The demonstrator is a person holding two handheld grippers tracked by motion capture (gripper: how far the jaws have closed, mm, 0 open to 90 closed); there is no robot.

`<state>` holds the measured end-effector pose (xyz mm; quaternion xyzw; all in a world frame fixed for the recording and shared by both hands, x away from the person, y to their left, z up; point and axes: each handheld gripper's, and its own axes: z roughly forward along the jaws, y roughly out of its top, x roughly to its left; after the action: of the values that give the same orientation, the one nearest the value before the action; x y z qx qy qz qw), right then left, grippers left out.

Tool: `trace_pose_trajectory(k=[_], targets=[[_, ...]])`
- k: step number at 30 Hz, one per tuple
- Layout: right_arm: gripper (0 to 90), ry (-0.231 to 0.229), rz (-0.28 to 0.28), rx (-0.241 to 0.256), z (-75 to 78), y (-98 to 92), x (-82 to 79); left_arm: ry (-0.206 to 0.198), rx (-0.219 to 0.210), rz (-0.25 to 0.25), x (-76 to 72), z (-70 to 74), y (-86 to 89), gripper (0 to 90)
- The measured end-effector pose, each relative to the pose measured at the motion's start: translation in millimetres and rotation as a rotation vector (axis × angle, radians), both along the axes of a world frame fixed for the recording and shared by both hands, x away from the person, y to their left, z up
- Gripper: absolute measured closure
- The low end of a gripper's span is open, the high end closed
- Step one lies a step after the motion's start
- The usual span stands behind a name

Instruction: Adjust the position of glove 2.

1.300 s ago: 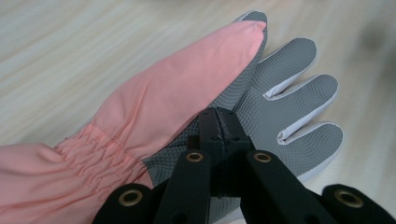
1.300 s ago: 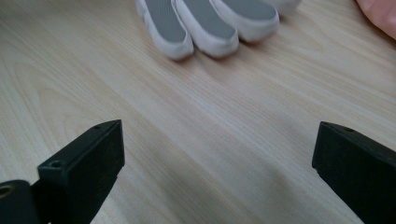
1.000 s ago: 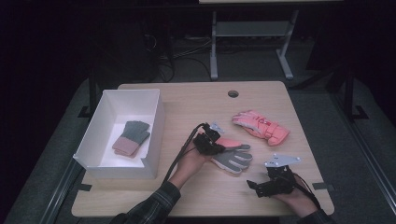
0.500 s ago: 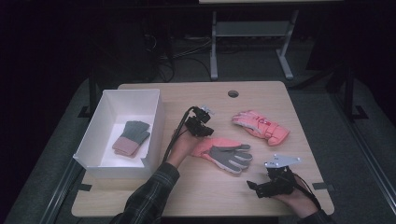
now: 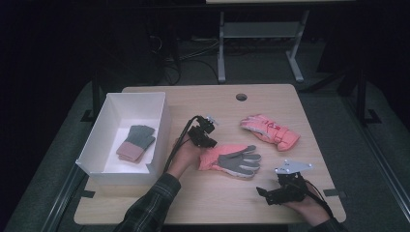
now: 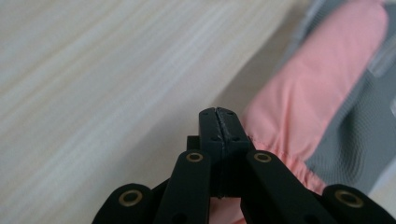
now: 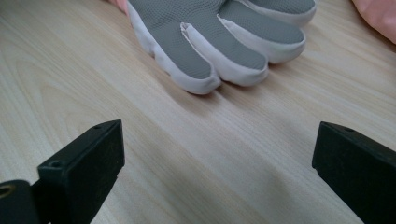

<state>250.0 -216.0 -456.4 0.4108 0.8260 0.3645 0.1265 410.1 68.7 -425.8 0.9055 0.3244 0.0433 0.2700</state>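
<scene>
A pink glove with a grey palm (image 5: 232, 159) lies palm up at the table's middle. Its white-edged fingers (image 7: 219, 37) point toward my right gripper (image 5: 265, 194), which rests open near the front edge, jaws wide apart (image 7: 217, 137) with bare wood between them. My left gripper (image 5: 209, 142) hovers at the glove's cuff end. Its jaws (image 6: 218, 114) are pressed together with no fabric showing between the tips, and the pink cuff (image 6: 299, 107) lies just beside and under them. A second pink glove (image 5: 268, 130) lies farther back to the right.
A white box (image 5: 109, 123) stands at the table's left with a green and pink knit glove (image 5: 137, 142) inside. A round cable hole (image 5: 241, 96) sits near the far edge. Bare wood stretches along the front between the two hands.
My left gripper has drawn back to the left, from over the glove's palm to its cuff end. The glove has shifted slightly left. The right gripper has stayed put.
</scene>
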Motion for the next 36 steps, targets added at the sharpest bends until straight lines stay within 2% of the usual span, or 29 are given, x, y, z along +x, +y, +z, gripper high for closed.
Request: trace_pose_trajectory(k=[5,7,13,19,24,29,36], targets=[[2.1,-0.004,-0.001,-0.002,-0.4,-0.7,0.4,0.012,-0.018,-0.013,-17.5,2.9,6.0,89.7],[2.1,0.001,-0.005,0.001,-0.3,-0.8,-0.3,0.014,-0.008,-0.036,-24.7,4.3,9.5,89.6],[2.1,0.003,-0.001,-0.004,-0.6,0.4,0.1,0.033,-0.056,-0.052,-43.1,2.3,17.1,89.7],[2.1,0.010,0.011,-0.014,0.1,-0.6,0.3,0.054,-0.080,-0.071,-54.3,-1.1,22.1,89.7],[2.1,0.017,0.018,-0.016,3.6,-1.5,-0.8,0.072,-0.075,-0.093,-64.6,-4.6,24.6,89.7],[2.1,0.028,0.029,-0.019,4.3,-0.6,-1.9,0.071,-0.071,-0.133,-73.2,-4.2,21.1,89.7],[2.1,0.029,0.038,-0.017,4.1,-1.3,-2.3,0.071,-0.077,-0.194,-84.0,-4.8,3.0,89.7]])
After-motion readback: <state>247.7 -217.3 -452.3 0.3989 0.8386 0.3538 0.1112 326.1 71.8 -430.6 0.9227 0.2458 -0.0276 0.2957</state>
